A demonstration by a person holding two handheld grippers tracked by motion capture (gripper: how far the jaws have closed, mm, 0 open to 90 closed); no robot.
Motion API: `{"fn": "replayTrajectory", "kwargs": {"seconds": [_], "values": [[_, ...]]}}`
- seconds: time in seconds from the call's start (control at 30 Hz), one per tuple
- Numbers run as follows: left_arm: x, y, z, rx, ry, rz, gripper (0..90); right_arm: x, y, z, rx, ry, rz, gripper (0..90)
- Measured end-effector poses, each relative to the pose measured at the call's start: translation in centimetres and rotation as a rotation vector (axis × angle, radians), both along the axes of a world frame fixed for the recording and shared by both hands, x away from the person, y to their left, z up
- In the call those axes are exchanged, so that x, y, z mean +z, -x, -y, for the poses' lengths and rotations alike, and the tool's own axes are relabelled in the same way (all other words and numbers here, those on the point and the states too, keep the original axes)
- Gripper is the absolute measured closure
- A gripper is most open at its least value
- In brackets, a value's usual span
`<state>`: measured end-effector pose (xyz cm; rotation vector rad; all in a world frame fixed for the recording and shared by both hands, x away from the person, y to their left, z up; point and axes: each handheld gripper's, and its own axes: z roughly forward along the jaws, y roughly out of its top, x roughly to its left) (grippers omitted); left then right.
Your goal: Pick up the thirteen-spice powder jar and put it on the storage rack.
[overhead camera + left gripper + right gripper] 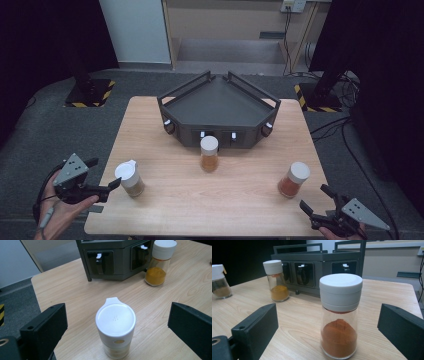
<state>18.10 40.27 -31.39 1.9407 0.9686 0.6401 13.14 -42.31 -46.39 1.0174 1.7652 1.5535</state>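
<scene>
Three spice jars stand on the table [165,210]. My left gripper [104,183], jaws spread wide, sits just beside the tan-spice jar [130,178] near the left edge. My right gripper [320,200], also spread, lines up near the red-spice jar [294,180], not touching it.

Upright white-capped spice jars [131,178] [294,180]

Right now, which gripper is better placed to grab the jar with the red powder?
The right gripper: its open jaws already frame the red-powder jar. The left gripper faces the tabbed-lid jar.
</scene>
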Motion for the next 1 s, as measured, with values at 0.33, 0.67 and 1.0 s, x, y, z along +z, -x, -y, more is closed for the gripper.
{"fn": "replayTrajectory", "kwargs": {"seconds": [0.33, 0.67, 1.0], "values": [[-0.8, -1.8, 0.4, 0.002, -0.017, -0.047, 2.0, 0.0, 0.0, 0.0, 0.002, -0.002, -0.001, 3.4], [-1.8, -3.5, 1.5, -0.015, -0.039, -0.090, 2.3, 0.0, -0.1, 0.0, 0.003, -0.001, -0.002, 3.2], [-3.1, -4.6, 2.2, -0.010, -0.037, -0.111, 2.4, 0.0, 0.0, 0.0, -0.004, -0.006, -0.006, 1.7]]}}
